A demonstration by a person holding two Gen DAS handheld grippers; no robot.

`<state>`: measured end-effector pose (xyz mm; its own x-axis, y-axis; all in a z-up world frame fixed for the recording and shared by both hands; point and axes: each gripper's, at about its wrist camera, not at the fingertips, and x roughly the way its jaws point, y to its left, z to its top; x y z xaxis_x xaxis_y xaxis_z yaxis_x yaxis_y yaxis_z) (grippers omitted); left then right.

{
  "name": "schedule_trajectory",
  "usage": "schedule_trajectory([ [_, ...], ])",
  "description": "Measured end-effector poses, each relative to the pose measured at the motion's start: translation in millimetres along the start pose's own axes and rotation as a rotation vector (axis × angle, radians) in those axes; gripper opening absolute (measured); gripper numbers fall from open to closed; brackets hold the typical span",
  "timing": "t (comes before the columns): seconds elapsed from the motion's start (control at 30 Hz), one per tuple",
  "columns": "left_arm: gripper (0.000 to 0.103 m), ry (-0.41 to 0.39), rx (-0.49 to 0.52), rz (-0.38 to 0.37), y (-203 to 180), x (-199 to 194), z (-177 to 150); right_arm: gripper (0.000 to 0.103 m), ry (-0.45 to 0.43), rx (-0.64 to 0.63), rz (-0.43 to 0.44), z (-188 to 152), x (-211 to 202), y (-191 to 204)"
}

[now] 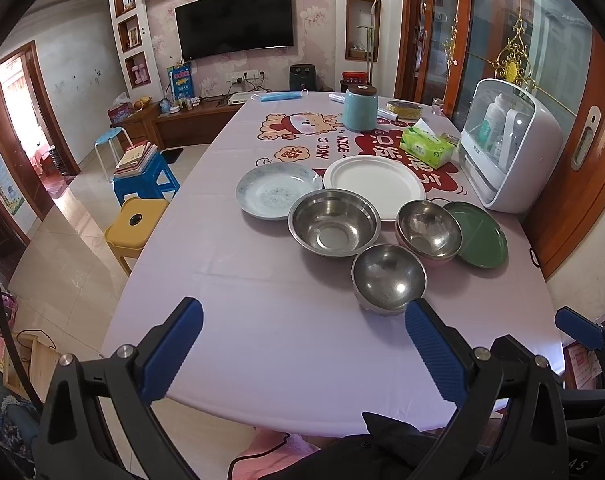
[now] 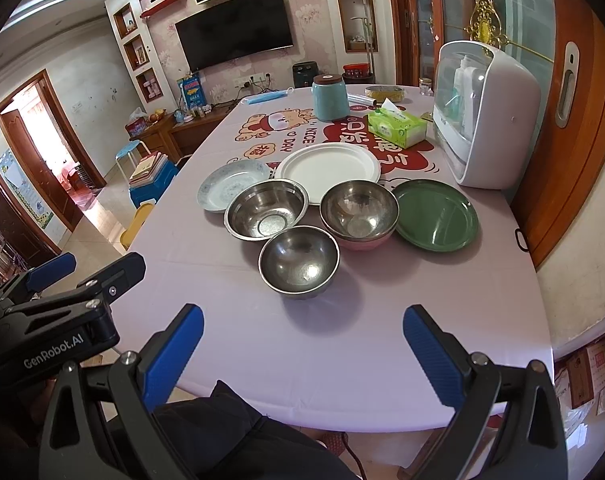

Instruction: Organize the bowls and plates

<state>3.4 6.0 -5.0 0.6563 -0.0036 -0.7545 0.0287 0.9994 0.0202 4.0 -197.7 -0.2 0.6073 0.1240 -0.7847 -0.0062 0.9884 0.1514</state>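
On the lilac tablecloth lie a blue-speckled plate [image 1: 277, 189] [image 2: 232, 185], a white plate [image 1: 372, 181] [image 2: 328, 169] and a green plate [image 1: 482, 236] [image 2: 436, 220]. In front of them stand a wide steel bowl [image 1: 334, 222] [image 2: 266, 210], a small steel bowl [image 1: 388, 278] [image 2: 298, 260], and a steel bowl nested in a pink bowl [image 1: 428, 229] [image 2: 359, 210]. My left gripper [image 1: 302, 344] is open above the near table edge, empty. My right gripper [image 2: 302, 348] is open too, just short of the small bowl, holding nothing. The left gripper's body [image 2: 62, 304] shows at the left of the right wrist view.
A white countertop appliance [image 1: 510, 144] [image 2: 482, 116] stands at the right by a wooden door. A green tissue box [image 1: 426, 148] [image 2: 398, 128], a teal canister [image 1: 359, 107] [image 2: 329, 96] and a tape roll [image 2: 384, 93] sit further back. Stools [image 1: 142, 184] stand left of the table.
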Motion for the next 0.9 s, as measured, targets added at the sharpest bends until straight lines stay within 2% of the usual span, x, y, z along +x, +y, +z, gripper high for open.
schedule_trajectory([
  [0.47, 0.101, 0.010, 0.000, 0.001, -1, 5, -8, 0.100, 0.010, 0.004, 0.006, 0, 4, 1],
  [0.53, 0.101, 0.012, 0.000, 0.005, 0, 4, -11, 0.100, 0.018, 0.002, 0.014, -9, 9, -10],
  [0.57, 0.101, 0.015, -0.002, 0.007, -16, 9, -21, 0.100, 0.021, 0.002, 0.016, -10, 10, -10],
  [0.63, 0.101, 0.027, -0.004, 0.008, -18, 11, -24, 0.100, 0.028, 0.002, 0.021, -10, 10, -10],
  [0.9, 0.100, 0.055, 0.007, 0.013, -14, 4, -25, 0.100, 0.080, 0.012, 0.059, -12, 15, -11],
])
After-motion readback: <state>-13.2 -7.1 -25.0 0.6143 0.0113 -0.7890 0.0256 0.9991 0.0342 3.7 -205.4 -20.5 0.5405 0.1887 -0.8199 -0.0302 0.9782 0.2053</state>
